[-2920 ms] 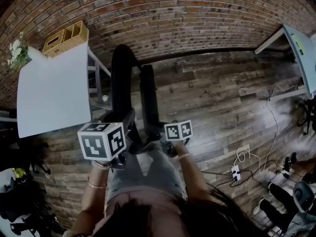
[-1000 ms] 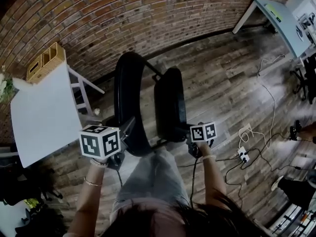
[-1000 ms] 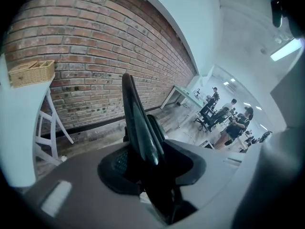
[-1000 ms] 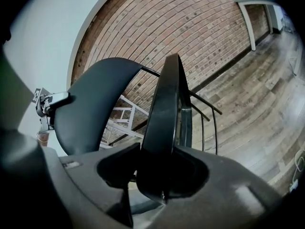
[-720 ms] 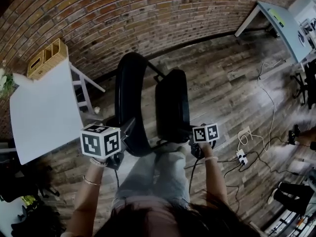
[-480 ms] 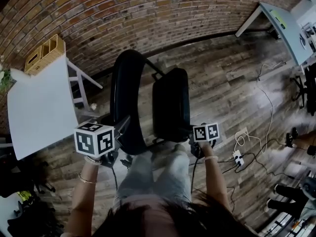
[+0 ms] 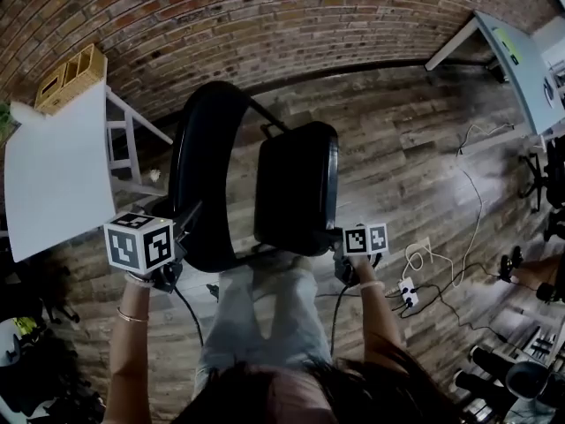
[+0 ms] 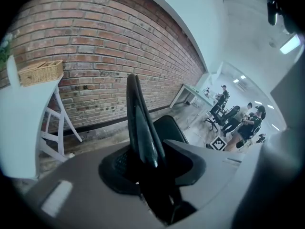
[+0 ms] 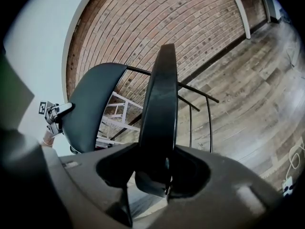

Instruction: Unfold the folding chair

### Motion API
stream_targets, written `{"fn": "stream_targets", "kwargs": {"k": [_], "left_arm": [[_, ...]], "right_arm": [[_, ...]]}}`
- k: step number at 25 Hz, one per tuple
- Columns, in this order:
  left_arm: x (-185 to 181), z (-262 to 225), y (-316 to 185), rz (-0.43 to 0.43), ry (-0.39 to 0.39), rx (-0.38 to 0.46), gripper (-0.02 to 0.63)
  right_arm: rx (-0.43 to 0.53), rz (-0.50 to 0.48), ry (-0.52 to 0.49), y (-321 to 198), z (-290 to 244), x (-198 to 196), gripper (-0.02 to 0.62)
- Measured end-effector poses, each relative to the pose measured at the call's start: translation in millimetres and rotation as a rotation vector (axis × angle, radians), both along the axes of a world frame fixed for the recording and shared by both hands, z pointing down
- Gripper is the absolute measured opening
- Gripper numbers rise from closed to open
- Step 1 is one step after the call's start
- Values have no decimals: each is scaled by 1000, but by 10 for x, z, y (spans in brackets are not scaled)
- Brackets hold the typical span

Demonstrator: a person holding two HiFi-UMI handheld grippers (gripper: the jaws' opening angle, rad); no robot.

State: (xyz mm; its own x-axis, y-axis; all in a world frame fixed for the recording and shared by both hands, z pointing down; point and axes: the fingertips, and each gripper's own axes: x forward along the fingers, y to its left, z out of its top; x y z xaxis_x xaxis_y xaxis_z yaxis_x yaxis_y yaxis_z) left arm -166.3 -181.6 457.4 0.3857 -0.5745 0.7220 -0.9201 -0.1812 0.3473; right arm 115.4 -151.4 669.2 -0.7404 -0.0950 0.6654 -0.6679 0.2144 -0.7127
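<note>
The black folding chair (image 7: 282, 148) stands half open on the wood-plank floor (image 7: 397, 148), not far from the brick wall (image 7: 265, 25). Its curved, padded backrest (image 7: 196, 175) rises upright on the side nearer the wall. The glossy padded seat (image 7: 298, 210) hangs apart from the backrest, tipped steeply on edge rather than lying level, and thin dark metal rods (image 9: 208, 123) run down behind the seat.

We're looking at an open-plan office here: brick wall (image 7: 265, 25), wood-plank floor (image 7: 406, 131), white desk (image 7: 530, 87), a power strip (image 7: 408, 296) trailing cables, people (image 8: 243, 122) sitting beyond.
</note>
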Motion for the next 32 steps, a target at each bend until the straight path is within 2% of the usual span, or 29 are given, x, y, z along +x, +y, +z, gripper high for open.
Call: {"fn": "stream_targets", "kwargs": {"k": [8,16,22,32], "left_arm": [[-208,234,-27,-59,-49,-24,135],[-449,475,-6,-97,-46,-44,140],[-509,660,49,-103,4,-69,141],[-633,899,49,-122,42,-88,144]], "right_arm": [[-50,-15,-16,-36,206,279,193],[-77,-22,-60,-41,374,479,196],[-90,-19,-76,-47,497,611,199],[-121,-23,-99,-80,694,845,207]]}}
